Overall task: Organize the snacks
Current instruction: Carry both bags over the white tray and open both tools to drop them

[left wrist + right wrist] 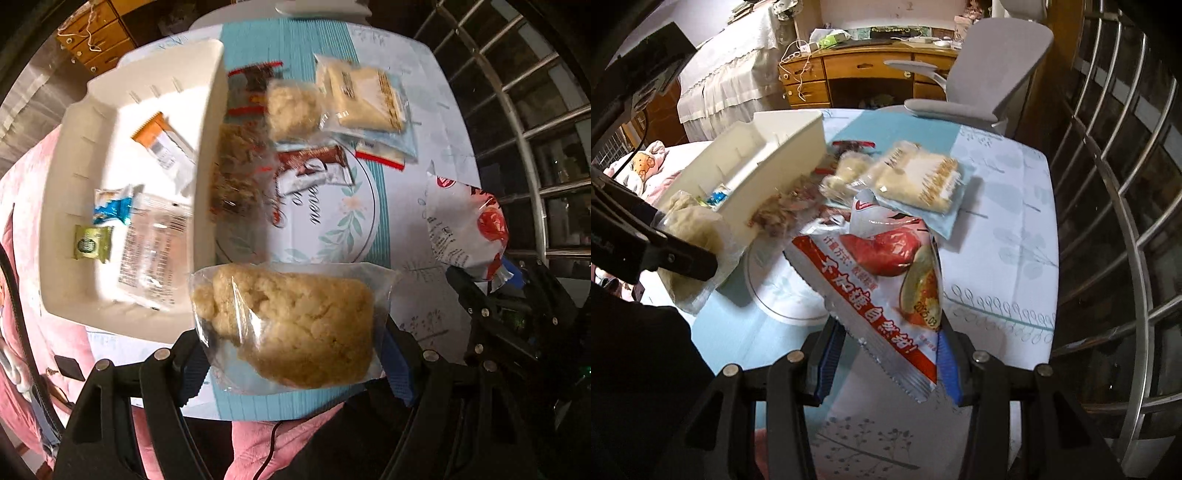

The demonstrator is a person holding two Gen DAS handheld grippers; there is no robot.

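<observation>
We are gripping clear-wrapped crumbly beige pastry point(291, 325) with left gripper point(295, 363), pads pinching wrapper sides, lifted above table's near edge. We are pinching white-and-red foil snack pouch point(886, 280) in right gripper point(886, 363), raised over table point(997, 236) middle. White plastic bin point(110, 88) sitting at table's left edge, holding orange-white bar point(162, 142) plus small packets. Remaining wrapped snacks point(354, 96) lying just beside bin, toward far edge.

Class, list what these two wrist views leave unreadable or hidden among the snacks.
- Left wrist view: white bin contents' labels, blurred.
- Left wrist view: brown snack beside the bin, smeared.
- Right wrist view: bin interior, hidden by its wall.
- Right wrist view: red-and-white packet covers snacks behind.
</observation>
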